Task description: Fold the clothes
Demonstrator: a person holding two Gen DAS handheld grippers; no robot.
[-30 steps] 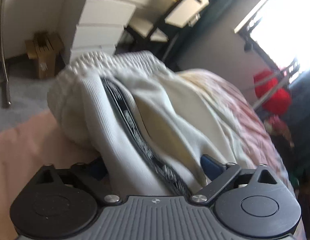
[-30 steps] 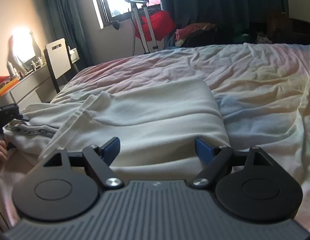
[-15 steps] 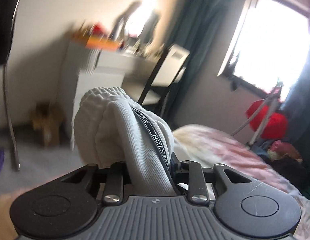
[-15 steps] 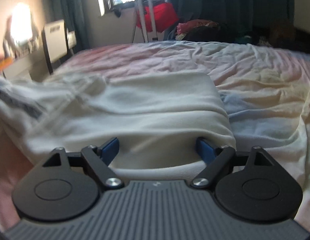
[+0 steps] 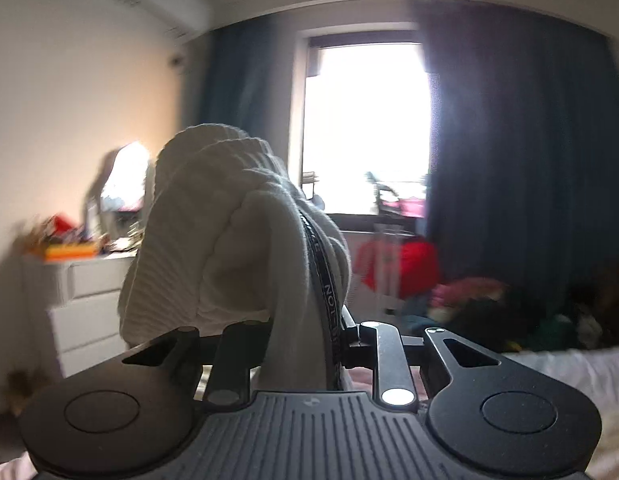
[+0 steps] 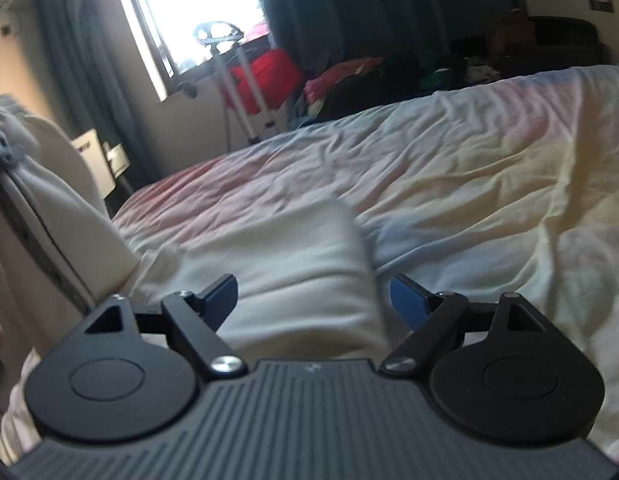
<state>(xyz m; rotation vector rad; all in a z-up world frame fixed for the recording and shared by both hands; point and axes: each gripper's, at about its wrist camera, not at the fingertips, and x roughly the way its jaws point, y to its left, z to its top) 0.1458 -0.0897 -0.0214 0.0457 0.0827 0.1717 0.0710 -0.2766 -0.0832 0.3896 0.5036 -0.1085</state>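
Left gripper (image 5: 305, 332) clamped on white garment's (image 5: 229, 240) ribbed end, lifted clear.
Right gripper (image 6: 313, 296) held wide over the part lying folded on bed (image 6: 469, 168); folding judged unfinished.

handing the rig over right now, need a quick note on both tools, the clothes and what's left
Left tool: shut on the ribbed end of the white garment, held up above the bed.
Right tool: open, holding nothing, low over the folded part of the garment lying on the bed.
Done: most of the garment lies flat in a folded block; one end is raised at the left.
Left: probably lay the raised end over the block, release, smooth with the right tool.
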